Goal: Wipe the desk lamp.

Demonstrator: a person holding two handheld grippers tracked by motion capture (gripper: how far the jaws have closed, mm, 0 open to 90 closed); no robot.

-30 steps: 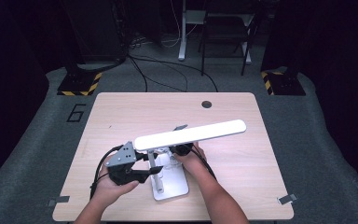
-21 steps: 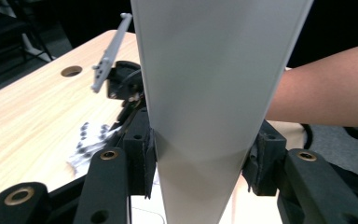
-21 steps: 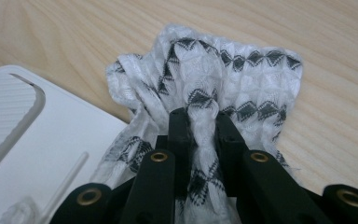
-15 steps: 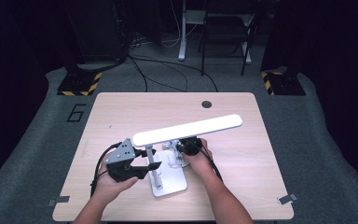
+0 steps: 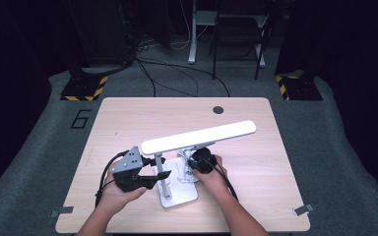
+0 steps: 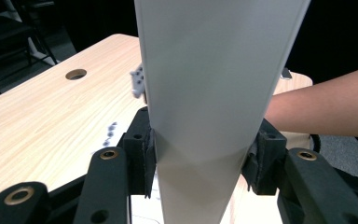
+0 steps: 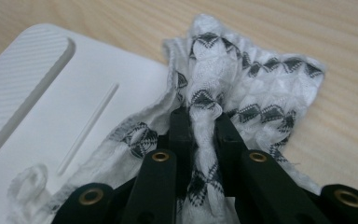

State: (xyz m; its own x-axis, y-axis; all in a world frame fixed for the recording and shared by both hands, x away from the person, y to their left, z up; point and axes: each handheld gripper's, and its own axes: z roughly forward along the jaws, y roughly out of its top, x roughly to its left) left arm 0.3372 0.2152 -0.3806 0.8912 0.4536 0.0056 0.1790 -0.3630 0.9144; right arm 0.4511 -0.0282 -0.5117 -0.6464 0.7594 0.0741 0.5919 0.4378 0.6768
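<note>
One white desk lamp (image 5: 177, 189) mid-table, light bar (image 6: 214, 93) clamped in left gripper (image 6: 198, 161); one black-patterned white cloth (image 7: 242, 88) pinched in right gripper (image 7: 200, 126), lying across lamp base (image 7: 51, 107); two grippers; light wood table (image 5: 256, 172) with one cable hole (image 5: 218, 109); dark room, grey floor, cables behind

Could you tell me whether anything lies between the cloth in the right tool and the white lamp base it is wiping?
Nothing visible does. The right tool is shut on the patterned cloth, which already drapes onto the lamp base. The lamp head hangs above, gripped at its near end by the left tool, not between cloth and base.
</note>
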